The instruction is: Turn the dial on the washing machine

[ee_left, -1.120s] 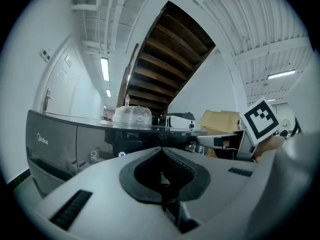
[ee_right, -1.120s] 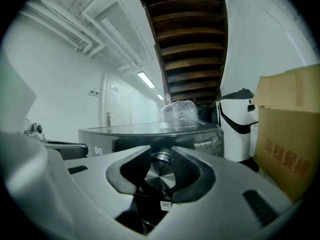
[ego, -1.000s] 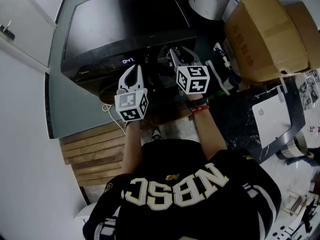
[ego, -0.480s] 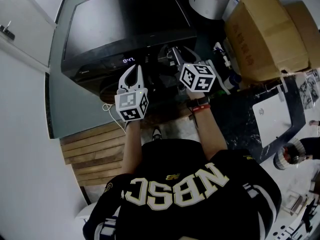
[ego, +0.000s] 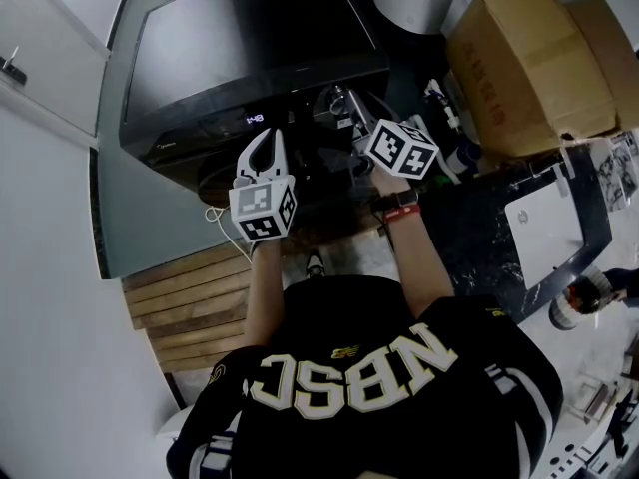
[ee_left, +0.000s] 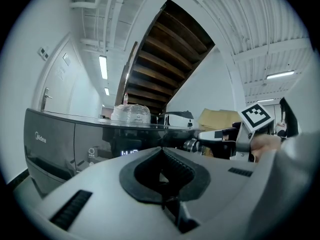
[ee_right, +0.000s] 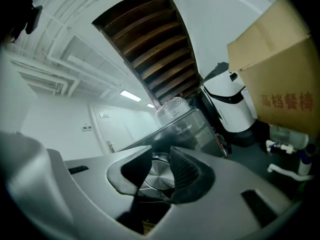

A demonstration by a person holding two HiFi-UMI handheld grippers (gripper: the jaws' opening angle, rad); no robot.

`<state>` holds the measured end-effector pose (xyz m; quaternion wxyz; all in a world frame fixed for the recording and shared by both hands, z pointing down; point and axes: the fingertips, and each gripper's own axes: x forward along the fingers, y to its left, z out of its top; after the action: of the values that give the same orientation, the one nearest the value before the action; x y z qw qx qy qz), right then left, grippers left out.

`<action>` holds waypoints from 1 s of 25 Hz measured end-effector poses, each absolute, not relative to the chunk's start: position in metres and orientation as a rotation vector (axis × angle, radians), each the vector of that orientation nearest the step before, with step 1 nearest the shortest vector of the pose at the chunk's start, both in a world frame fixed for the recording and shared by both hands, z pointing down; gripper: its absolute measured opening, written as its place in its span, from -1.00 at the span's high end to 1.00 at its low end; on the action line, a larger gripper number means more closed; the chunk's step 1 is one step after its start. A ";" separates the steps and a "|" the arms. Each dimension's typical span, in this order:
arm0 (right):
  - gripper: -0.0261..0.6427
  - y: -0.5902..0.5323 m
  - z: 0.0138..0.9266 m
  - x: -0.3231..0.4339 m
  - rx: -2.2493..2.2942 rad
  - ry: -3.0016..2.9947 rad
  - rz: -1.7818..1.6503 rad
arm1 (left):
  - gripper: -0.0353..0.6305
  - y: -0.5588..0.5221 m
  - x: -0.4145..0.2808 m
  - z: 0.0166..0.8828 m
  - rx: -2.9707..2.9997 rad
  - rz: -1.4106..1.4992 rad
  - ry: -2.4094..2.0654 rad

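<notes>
Wooden boards (ego: 190, 307) lie at the foot of the dark washing machine (ego: 250, 48), with a cardboard box (ego: 529, 58) close on its right. Your right gripper (ee_right: 161, 149) is closing its jaws on the silver dial (ee_right: 157, 178) at the front panel. Your left gripper (ee_left: 162, 148) hangs clenched and empty alongside.

The washing machine (ego: 250, 48) is glossy black, its dial (ee_right: 156, 178) brushed silver with fine circular lines. The cardboard box (ego: 529, 68) is plain brown, the wristband (ego: 399, 215) red, the shirt (ego: 329, 427) black with cream lettering, the wooden slats (ego: 190, 302) warm brown.
</notes>
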<state>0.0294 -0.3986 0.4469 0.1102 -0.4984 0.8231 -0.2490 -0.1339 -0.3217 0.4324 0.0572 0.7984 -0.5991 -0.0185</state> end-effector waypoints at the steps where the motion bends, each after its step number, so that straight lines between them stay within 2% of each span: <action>1: 0.57 -0.399 0.447 0.029 -1.468 2.423 -0.726 | 0.85 -0.322 -0.134 0.432 2.422 -0.056 -1.816; 19: 0.63 -0.399 0.447 0.031 -1.446 2.413 -0.743 | 0.85 -0.323 -0.136 0.431 2.425 -0.048 -1.820; 20: 0.65 -0.399 0.448 0.033 -1.459 2.404 -0.748 | 0.85 -0.323 -0.136 0.431 2.425 -0.049 -1.821; 22: 0.90 -0.400 0.455 0.041 -1.516 2.392 -0.758 | 0.85 -0.322 -0.136 0.431 2.426 -0.050 -1.821; 25: 0.90 -0.400 0.472 0.048 -1.529 2.407 -0.814 | 0.85 -0.322 -0.136 0.432 2.424 -0.048 -1.821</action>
<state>0.0483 -0.3995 0.4718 0.0878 -0.5135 0.8086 -0.2733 -0.1363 -0.3224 0.4321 0.0548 0.7983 -0.5996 -0.0157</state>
